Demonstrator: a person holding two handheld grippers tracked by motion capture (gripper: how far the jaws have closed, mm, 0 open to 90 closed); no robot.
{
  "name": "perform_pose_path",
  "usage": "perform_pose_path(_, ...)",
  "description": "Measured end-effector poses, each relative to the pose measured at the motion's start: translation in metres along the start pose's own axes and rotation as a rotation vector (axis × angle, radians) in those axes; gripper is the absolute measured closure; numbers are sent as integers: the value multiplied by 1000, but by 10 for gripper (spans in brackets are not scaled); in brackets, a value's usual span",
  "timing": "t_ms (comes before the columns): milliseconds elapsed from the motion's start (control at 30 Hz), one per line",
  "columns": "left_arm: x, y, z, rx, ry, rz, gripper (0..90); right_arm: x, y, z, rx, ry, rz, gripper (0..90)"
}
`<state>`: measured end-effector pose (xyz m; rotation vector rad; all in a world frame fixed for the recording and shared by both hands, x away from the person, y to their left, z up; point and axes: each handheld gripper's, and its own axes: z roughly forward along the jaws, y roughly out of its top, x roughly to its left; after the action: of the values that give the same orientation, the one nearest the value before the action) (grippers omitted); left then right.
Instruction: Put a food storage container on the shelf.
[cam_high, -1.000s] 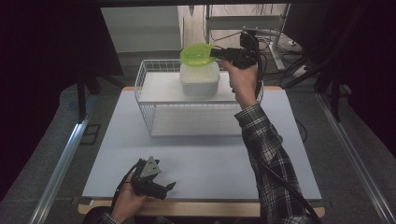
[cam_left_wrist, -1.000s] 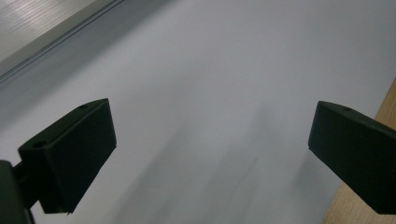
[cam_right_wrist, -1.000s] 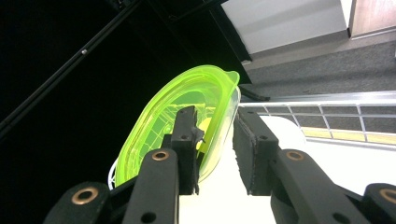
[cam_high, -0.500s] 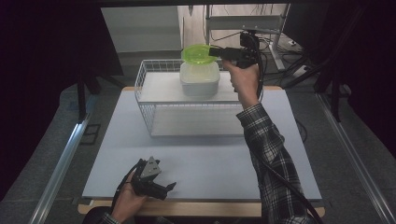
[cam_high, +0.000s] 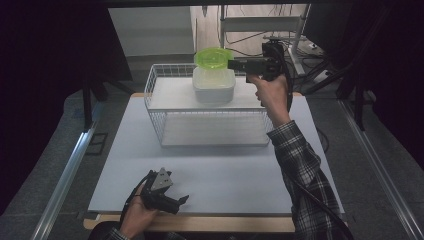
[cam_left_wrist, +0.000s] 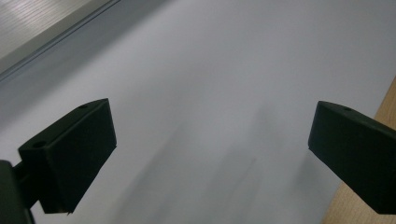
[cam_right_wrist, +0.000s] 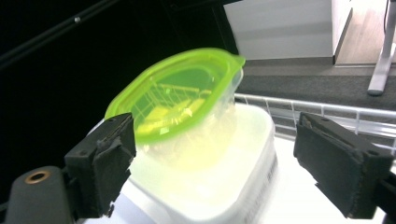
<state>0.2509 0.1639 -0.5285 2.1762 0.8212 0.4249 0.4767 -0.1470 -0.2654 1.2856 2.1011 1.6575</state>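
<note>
table (cam_high: 210, 165): white top, bare near the person | wire basket (cam_high: 165, 100): at the far edge, white box (cam_high: 214, 86) inside | green-lidded tub (cam_high: 212, 59): now resting on the box, no longer pinched | right gripper (cam_high: 235, 64): jaws wide beside the tub, so placement looks done | left gripper (cam_high: 181, 201): wide, idle on the table.

In the right gripper view, the clear plastic tub with the lime-green lid (cam_right_wrist: 180, 100) hides much of the white translucent square container (cam_right_wrist: 219, 186) beneath it, whose base the bottom edge cuts off. The lower wall of that tub is blurred against the container, so contact between them is unclear. In the high view, the white wire basket (cam_high: 210, 132) screens the container's lower part.
</note>
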Motion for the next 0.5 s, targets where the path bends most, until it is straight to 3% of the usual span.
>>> perform_pose_path(200,0,1,0,-3,-19,-26,8,2,-16,-10,11,15,-56,95)
perform_pose_path(500,1,0,0,-3,-15,-22,8,10,-41,-19,26,31,-144,72)
